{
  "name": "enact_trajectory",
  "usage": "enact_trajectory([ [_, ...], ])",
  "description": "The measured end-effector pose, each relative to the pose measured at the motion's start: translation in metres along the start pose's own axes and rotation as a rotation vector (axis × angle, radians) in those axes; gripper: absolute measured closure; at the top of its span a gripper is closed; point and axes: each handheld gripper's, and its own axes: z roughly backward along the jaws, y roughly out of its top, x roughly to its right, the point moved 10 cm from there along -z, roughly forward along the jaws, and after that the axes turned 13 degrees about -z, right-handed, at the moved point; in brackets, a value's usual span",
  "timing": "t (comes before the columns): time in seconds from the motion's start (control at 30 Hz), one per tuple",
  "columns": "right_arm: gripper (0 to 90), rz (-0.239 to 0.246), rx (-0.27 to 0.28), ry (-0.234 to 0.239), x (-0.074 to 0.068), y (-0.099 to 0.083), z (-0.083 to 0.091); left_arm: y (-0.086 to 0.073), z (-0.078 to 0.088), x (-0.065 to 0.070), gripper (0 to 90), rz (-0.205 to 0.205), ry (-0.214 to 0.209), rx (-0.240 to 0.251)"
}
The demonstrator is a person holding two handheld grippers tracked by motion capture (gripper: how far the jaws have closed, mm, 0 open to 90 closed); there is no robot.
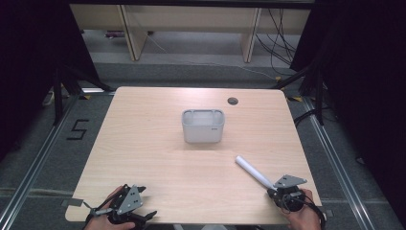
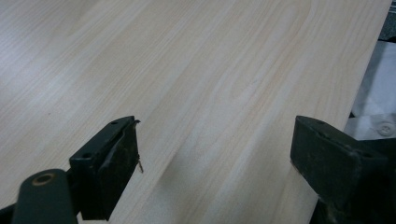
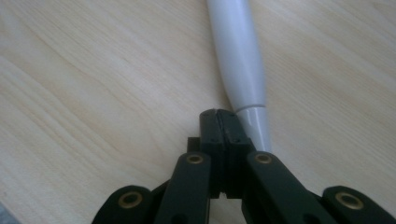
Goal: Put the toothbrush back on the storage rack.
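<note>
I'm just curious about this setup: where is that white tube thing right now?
The white tube lies on the table's near right part, in front of the grey bin, beside the shut right gripper.

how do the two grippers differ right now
The left gripper has its jaws spread wide over bare tabletop; the right gripper has its jaws pressed together. Nothing lies near the left gripper, while the right gripper sits beside a white tube lying on the table. Both are black and hand-held near the table's front edge.

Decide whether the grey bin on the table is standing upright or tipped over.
Upright: the grey bin sits flat on the table, its open rim facing up.
</note>
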Motion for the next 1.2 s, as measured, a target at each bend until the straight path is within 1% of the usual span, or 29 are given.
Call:
enact_trajectory([
  [0.07,89.9,0.016,0.011,-0.017,0.005,0.001,0.0,-0.001,0.0,0.0,14.8,0.001,-0.001,-0.002],
  [0.13,89.9,-0.025,-0.001,-0.027,0.008,-0.001,0.001,0.0,0.0,-0.001,14.8,0.001,0.003,-0.002],
  [0.17,89.9,-0.005,0.005,-0.036,0.011,-0.001,0.0,0.0,0.0,0.0,14.8,0.001,0.0,0.0],
  [0.23,89.8,-0.012,0.001,-0.046,0.015,-0.001,0.001,0.0,-0.001,0.0,14.8,-0.001,-0.002,-0.001],
  [0.3,89.8,-0.05,-0.002,-0.056,0.016,-0.002,0.001,-0.001,-0.001,-0.001,14.8,-0.002,0.002,-0.005],
  [0.33,89.9,-0.03,0.011,-0.063,0.021,0.0,0.001,0.0,-0.001,-0.001,14.8,-0.001,0.002,-0.002],
  [0.37,89.8,-0.031,0.011,-0.072,0.023,0.0,0.001,-0.001,-0.001,-0.002,14.8,-0.01,0.009,-0.011],
  [0.4,89.8,-0.04,0.018,-0.075,0.025,0.001,0.0,-0.001,-0.001,-0.001,14.8,-0.014,0.006,-0.012],
  [0.43,89.8,-0.03,0.028,-0.086,0.03,0.003,0.0,-0.002,-0.001,-0.001,14.8,-0.014,0.005,-0.014],
  [0.47,89.8,-0.03,0.028,-0.086,0.03,0.003,0.0,-0.001,-0.001,0.0,14.8,-0.002,0.001,-0.005],
  [0.5,89.9,-0.047,0.036,-0.093,0.032,0.006,-0.001,-0.001,-0.001,-0.001,14.8,-0.011,0.002,-0.012],
  [0.53,89.9,-0.047,0.036,-0.093,0.032,0.006,-0.001,-0.001,-0.001,-0.001,14.8,-0.006,0.009,-0.009],
  [0.57,89.8,-0.026,0.031,-0.099,0.035,0.007,-0.002,0.0,-0.001,0.0,14.8,0.001,-0.001,0.003],
  [0.6,89.9,-0.053,0.035,-0.099,0.035,0.008,-0.002,0.0,-0.001,0.0,14.8,-0.001,-0.001,0.004],
  [0.63,89.9,-0.06,0.042,-0.102,0.035,0.01,-0.003,0.0,-0.001,0.001,14.8,0.001,-0.002,0.004],
  [0.67,89.8,-0.059,0.04,-0.105,0.036,0.011,-0.003,0.0,-0.002,0.0,14.8,0.002,-0.001,0.003],
  [0.7,89.8,-0.046,0.047,-0.11,0.039,0.013,-0.004,0.0,-0.002,0.0,14.8,0.002,-0.001,0.003],
  [0.73,89.9,-0.053,0.047,-0.115,0.04,0.014,-0.005,0.0,-0.002,0.0,14.8,0.002,-0.001,0.004],
  [0.77,89.9,-0.071,0.055,-0.119,0.04,0.017,-0.006,0.0,-0.002,0.001,14.8,0.001,-0.002,0.005],
  [0.8,89.9,-0.071,0.055,-0.119,0.04,0.017,-0.006,0.0,-0.002,0.001,14.8,0.0,-0.003,0.003],
  [0.83,89.8,-0.03,0.058,-0.129,0.044,0.019,-0.008,0.0,-0.002,0.0,14.8,0.0,0.0,0.004],
  [0.9,89.9,-0.04,0.06,-0.13,0.045,0.022,-0.01,0.0,-0.002,0.0,14.8,0.002,-0.002,0.005],
  [1.0,89.9,-0.04,0.06,-0.136,0.046,0.025,-0.011,0.0,-0.002,0.001,14.8,-0.001,-0.003,0.002],
  [1.03,89.9,-0.019,0.071,-0.147,0.049,0.029,-0.013,0.0,-0.002,0.001,14.8,0.0,-0.001,0.003],
  [1.07,89.9,-0.019,0.071,-0.147,0.049,0.029,-0.013,0.0,-0.002,0.001,14.8,0.002,-0.003,0.001],
  [1.1,89.8,-0.036,0.063,-0.147,0.048,0.029,-0.013,0.0,-0.002,0.0,14.8,0.002,-0.002,0.003],
  [1.13,89.9,-0.015,0.078,-0.155,0.051,0.033,-0.015,0.0,-0.002,0.0,14.8,0.002,-0.002,0.004],
  [1.17,89.9,-0.033,0.071,-0.153,0.05,0.036,-0.017,0.0,-0.002,0.001,14.8,0.0,-0.002,0.003],
  [1.2,89.9,-0.033,0.071,-0.153,0.05,0.036,-0.017,0.0,-0.002,0.001,14.8,0.0,-0.002,0.003],
])
